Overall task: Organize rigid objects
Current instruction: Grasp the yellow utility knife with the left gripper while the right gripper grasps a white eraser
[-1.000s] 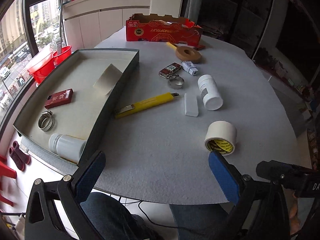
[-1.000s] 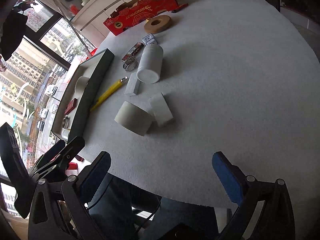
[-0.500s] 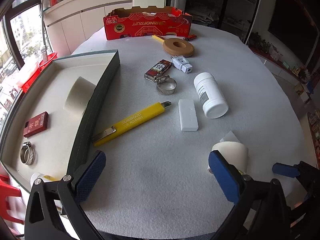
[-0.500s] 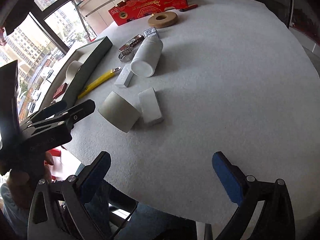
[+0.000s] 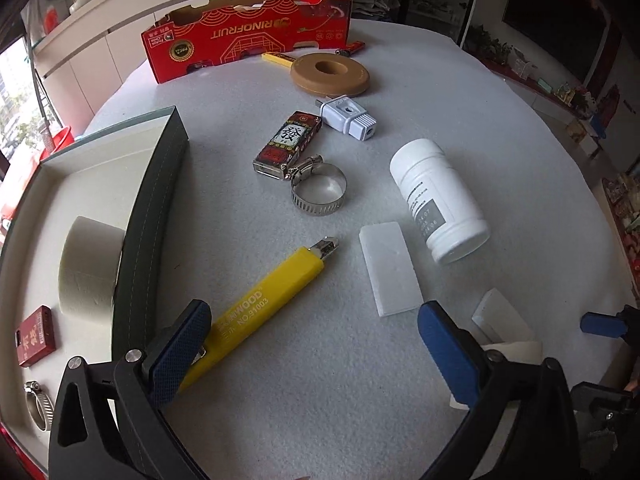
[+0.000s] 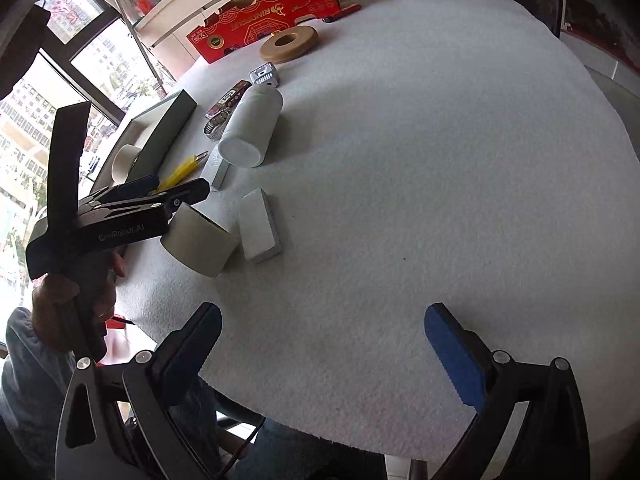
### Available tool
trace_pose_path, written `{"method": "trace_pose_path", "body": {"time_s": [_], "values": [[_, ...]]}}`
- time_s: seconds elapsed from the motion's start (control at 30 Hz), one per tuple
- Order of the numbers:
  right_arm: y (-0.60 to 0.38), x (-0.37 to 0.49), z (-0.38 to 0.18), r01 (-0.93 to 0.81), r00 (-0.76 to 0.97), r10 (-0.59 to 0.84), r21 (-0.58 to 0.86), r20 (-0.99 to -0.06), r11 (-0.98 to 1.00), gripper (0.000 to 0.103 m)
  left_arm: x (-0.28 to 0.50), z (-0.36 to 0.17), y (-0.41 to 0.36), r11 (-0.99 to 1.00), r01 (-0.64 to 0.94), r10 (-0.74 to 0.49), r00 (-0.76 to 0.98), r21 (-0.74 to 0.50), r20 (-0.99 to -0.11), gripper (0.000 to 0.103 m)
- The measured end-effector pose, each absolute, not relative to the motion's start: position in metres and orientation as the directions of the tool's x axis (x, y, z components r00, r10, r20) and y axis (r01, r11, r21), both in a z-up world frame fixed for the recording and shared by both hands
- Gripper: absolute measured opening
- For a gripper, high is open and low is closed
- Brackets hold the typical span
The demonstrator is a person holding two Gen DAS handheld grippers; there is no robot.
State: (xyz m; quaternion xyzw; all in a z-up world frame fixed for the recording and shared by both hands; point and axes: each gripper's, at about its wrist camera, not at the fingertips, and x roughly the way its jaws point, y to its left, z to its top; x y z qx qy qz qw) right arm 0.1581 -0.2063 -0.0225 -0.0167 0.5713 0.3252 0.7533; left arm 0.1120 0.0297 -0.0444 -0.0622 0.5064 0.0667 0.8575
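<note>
So, counting what we've got on the table (image 5: 280, 360), which is round and covered in grey-white felt. Loose on the felt: one yellow utility knife (image 5: 256, 308), two white blocks (image 5: 390, 268) (the second (image 5: 502, 316) is half hidden behind our left gripper's finger), one white bottle (image 5: 438, 200) lying on its side, one hose clamp (image 5: 318, 188), one dark red lighter (image 5: 288, 144) touching that clamp, one white plug adapter (image 5: 348, 118), one tan ring-shaped disc (image 5: 330, 76), and one roll of masking tape (image 6: 198, 242) near the table edge, right beside the second block. At the far side stands a red cardboard box (image 5: 248, 32) printed RINOFRUIT, with a small yellow stick and a red lighter-ish thing just in front; too small to call for sure.

In the tray (image 5: 156, 216) on the left: one tape roll (image 5: 90, 266), one red lighter (image 5: 36, 336), one hose clamp (image 5: 38, 404).

Our left gripper (image 5: 312, 356) is spread wide open over the knife's handle end, gripping nothing. Right gripper (image 6: 322, 354) is also spread apart and empty, over bare felt near the table's edge.

Room-wise: big windows on the left with city buildings outside, white cabinets behind the box, dark glass panels on the right.
</note>
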Motion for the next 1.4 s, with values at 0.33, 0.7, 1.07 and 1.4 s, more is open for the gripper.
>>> {"method": "trace_pose_path", "body": {"time_s": [0.33,0.7,1.07,1.4], "values": [[-0.207,0.163,-0.020,-0.499,0.150,0.476,0.349,-0.866,0.793,0.102,0.102,-0.032,0.008,0.989,-0.143,0.052,0.519,-0.026,-0.853,0.103],[-0.216,0.168,-0.018,-0.470,0.151,0.475,0.360,-0.867,0.806,0.102,0.125,-0.053,0.032,1.000,-0.011,-0.006,0.408,-0.011,-0.913,0.103],[-0.215,0.184,-0.020,-0.463,0.182,0.449,0.327,-0.875,0.824,0.102,0.103,-0.053,-0.017,0.995,0.101,-0.043,0.418,-0.001,-0.907,0.103],[-0.222,0.204,-0.021,-0.426,0.228,0.513,0.388,-0.828,0.817,0.102,0.108,-0.053,0.017,0.989,-0.147,0.070,0.473,0.000,-0.878,0.103]]}}
